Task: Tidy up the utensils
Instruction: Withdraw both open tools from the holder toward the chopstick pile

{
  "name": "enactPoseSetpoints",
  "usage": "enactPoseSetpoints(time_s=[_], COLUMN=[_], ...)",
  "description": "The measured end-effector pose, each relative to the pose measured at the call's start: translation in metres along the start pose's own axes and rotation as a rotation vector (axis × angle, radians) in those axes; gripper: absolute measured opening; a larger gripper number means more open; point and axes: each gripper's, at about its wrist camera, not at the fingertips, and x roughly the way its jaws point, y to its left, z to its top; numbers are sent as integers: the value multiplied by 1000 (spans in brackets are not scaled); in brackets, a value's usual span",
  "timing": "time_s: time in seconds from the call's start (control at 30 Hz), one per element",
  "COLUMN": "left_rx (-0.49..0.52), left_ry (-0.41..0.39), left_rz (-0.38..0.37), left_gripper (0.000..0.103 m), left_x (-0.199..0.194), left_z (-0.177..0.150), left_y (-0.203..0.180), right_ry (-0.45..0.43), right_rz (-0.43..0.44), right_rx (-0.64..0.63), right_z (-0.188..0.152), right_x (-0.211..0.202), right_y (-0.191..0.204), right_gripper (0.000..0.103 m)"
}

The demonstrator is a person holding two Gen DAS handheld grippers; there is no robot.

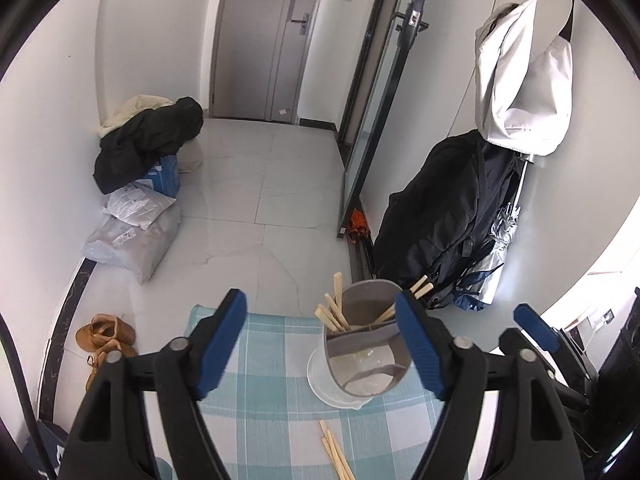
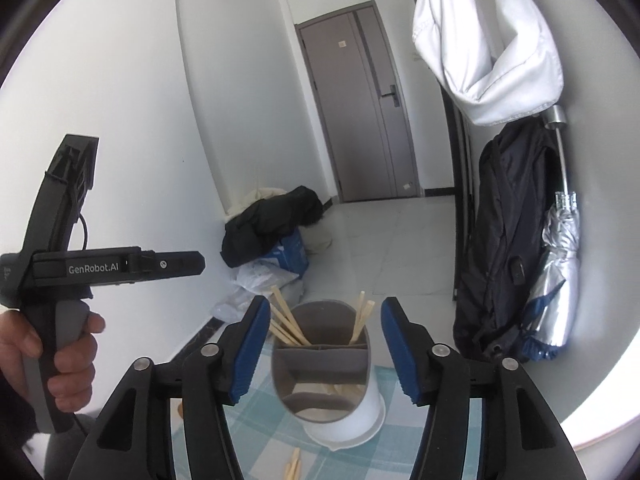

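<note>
1. Left gripper (image 1: 320,344): blue-padded jaws apart, nothing between the pads. They fill the lower half of the left wrist view.
2. Right gripper (image 2: 320,348): jaws apart, nothing clamped. The holder shows in the gap behind them, not touched.
3. Utensil holder (image 1: 362,360): grey inner divider in a white cup, upright on the checked cloth (image 1: 264,408), lower centre-right in the left view, lower centre in the right view.
4. Chopsticks in holder (image 1: 332,316): wooden, leaning out of the far compartments, some left, some right.
5. Loose chopsticks (image 1: 336,454): lying on the cloth just in front of the holder, bottom edge of frame.
6. Person's hand (image 2: 60,360): lower left of the right view, gripping the left gripper's handle.
7. Background: dark backpack (image 1: 436,208) against the right wall, brown shoes (image 1: 104,334) on the floor lower left.
</note>
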Motion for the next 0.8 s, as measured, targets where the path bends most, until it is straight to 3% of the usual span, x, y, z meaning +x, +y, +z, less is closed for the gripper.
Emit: enactPoseSetpoints(time_s=[0.07, 0.43, 0.57, 0.8], left_rx=[-12, -5, 4, 45], left_ry=[-21, -124, -146, -206], left_rz=[14, 73, 92, 116], left_gripper=[82, 84, 93, 94], left_x=[-8, -42, -47, -53], left_z=[-6, -38, -52, -77], left_y=[0, -12, -13, -13], right_ry=[-10, -56, -71, -85], right_rz=[-1, -13, -17, -6], right_rx=[-3, 2, -14, -33], right_z=[-2, -23, -37, -64], right_x=[-9, -52, -63, -77], right_y=[4, 18, 25, 38], right_gripper=[69, 90, 95, 96])
